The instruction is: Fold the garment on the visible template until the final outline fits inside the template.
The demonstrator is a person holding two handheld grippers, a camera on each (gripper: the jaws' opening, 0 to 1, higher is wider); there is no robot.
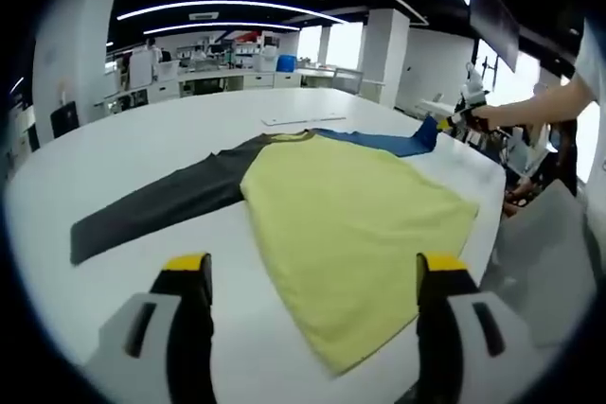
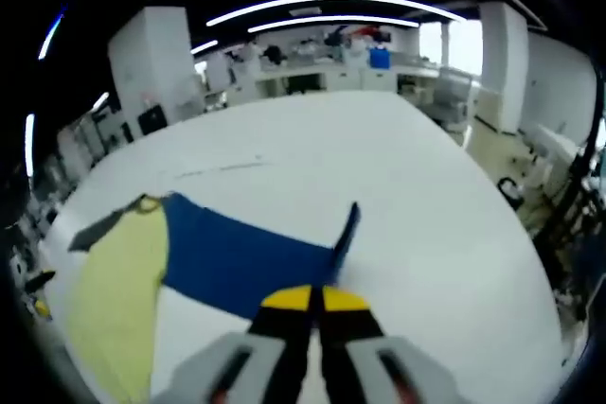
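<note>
A long-sleeved shirt lies flat on the white table (image 1: pixel 142 139). Its body is yellow (image 1: pixel 355 224), one sleeve is dark grey (image 1: pixel 161 205) and the other is blue (image 1: pixel 379 142). My left gripper (image 1: pixel 312 272) stands open above the near hem of the yellow body, touching nothing. My right gripper (image 2: pixel 315 302) is shut on the cuff of the blue sleeve (image 2: pixel 241 262), lifting its end off the table. In the left gripper view the right gripper (image 1: pixel 453 122) appears at the far right, held by a person's hand, with the blue cuff in it.
A thin pale outline (image 1: pixel 303 120) marks the table beyond the collar. The table's rounded edge (image 1: pixel 497 205) runs close on the right, with chairs and a person beyond it. Benches and pillars stand at the back of the room.
</note>
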